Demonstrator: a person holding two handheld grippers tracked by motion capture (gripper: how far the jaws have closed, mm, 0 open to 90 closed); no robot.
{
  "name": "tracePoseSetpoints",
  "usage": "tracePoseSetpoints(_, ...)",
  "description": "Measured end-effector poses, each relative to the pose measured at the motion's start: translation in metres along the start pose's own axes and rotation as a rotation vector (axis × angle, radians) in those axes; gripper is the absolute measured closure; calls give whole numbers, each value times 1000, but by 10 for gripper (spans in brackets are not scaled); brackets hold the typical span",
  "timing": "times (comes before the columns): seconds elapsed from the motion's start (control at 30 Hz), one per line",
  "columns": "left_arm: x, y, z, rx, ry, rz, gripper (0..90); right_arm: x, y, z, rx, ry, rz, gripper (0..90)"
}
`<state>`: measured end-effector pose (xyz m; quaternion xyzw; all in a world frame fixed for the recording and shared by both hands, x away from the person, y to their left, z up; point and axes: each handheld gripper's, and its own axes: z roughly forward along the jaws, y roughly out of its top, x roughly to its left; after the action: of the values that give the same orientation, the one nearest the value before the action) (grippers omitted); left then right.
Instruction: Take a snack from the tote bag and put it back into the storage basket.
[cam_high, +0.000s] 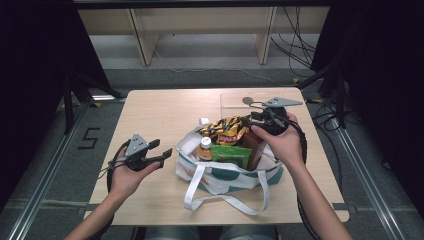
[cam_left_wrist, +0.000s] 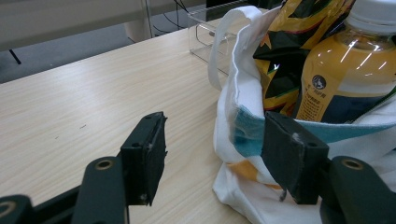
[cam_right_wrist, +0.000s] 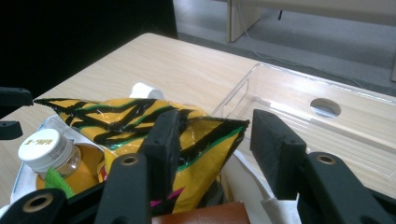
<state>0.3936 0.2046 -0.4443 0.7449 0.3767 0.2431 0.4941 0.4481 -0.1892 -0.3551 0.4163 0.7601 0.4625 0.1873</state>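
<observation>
Blocking: crinkly foil snack bag (cam_right_wrist: 187, 135) corner between part-open right gripper (cam_right_wrist: 212, 140) jaws, unpressed
Beside: clear plastic bin (cam_right_wrist: 299, 107)
Left gripper (cam_left_wrist: 212, 154): wide, holding nothing, at cloth tote bag (cam_left_wrist: 238, 93)

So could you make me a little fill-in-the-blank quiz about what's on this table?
1. The snack bag between the jaws of the right claw is yellow and ____.
2. The bottle in the tote bag has a ____ cap.
3. Beyond the tote lies a clear plastic ____.
4. The left claw has ____ between its jaws.

Missing words: black; white; box; nothing
</observation>
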Motion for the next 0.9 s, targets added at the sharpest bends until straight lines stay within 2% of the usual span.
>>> tracePoseSetpoints(0.03,0,0,0,0,0,0,395,0,0,2,-7,1,6,539)
tracePoseSetpoints(0.07,0,0,0,0,1,0,394,1,1,1,15,7,7,549)
tracePoseSetpoints(0.13,0,0,0,2,1,0,394,2,0,3,-12,-13,-15,583)
tracePoseSetpoints(0.17,0,0,0,2,1,-1,394,1,1,4,-6,-1,-20,594)
tracePoseSetpoints(0.2,0,0,0,3,1,-1,394,0,1,4,-11,-19,-36,608)
tracePoseSetpoints(0.23,0,0,0,3,1,-2,393,1,0,5,-20,-19,-24,624)
tracePoseSetpoints(0.3,0,0,0,4,0,-1,393,0,0,4,2,-14,-24,646)
tracePoseSetpoints(0.33,0,0,1,6,-2,1,393,1,1,4,11,-10,-7,657)
tracePoseSetpoints(0.4,0,0,1,4,-3,3,393,-1,1,3,20,-2,-20,678)
tracePoseSetpoints(0.43,0,0,1,4,-2,2,393,1,2,1,33,-5,0,694)
tracePoseSetpoints(0.5,0,0,0,3,0,0,393,1,2,4,26,-5,-5,694)
tracePoseSetpoints(0.63,1,0,0,-2,0,0,393,0,3,5,58,-4,1,602)
tracePoseSetpoints(0.67,2,0,0,-1,-1,0,393,-1,4,6,61,6,-15,580)
tracePoseSetpoints(0.7,2,0,0,-1,-1,0,393,1,5,7,71,1,20,562)
tracePoseSetpoints(0.77,2,0,1,0,-2,1,393,1,6,9,81,9,18,534)
tracePoseSetpoints(0.8,2,0,1,1,-3,4,393,0,7,9,94,6,4,533)
tracePoseSetpoints(0.9,1,-1,1,4,-7,3,393,0,8,11,90,-2,10,527)
